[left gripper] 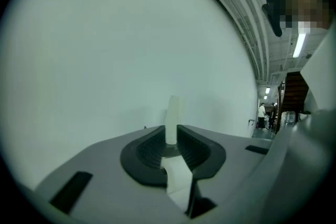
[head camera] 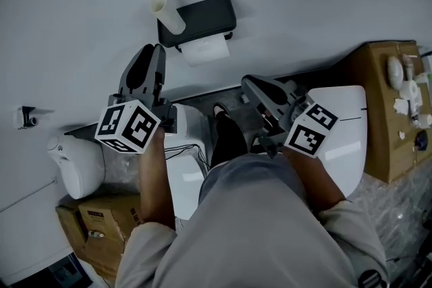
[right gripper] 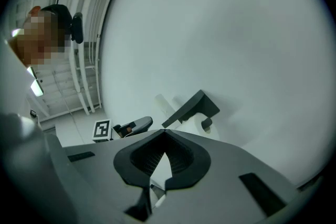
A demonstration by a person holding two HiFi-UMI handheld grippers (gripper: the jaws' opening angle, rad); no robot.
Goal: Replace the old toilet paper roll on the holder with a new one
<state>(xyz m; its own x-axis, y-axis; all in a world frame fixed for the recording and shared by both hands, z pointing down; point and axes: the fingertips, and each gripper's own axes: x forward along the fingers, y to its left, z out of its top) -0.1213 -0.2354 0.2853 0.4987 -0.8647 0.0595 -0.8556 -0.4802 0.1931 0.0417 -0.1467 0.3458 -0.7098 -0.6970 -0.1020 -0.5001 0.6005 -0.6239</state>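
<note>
While a roll (head camera: pixel 206 49) hangs in the holder (head camera: pixel 202 13), bare tube (head camera: pixel 167 10) on top, left tool (head camera: pixel 152 50) is barely apart; right tool (head camera: pixel 251 81) is shut; both empty; roll old or new, can't tell.

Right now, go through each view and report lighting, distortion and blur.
Head view: dim, flat grey light, hardly any shadow around the paper holder, everything in focus. Left gripper view: fisheye circle with black corners, a bright ceiling lamp at right, no motion blur. Right gripper view: same fisheye, the paper holder small and tilted, no glare.
</note>
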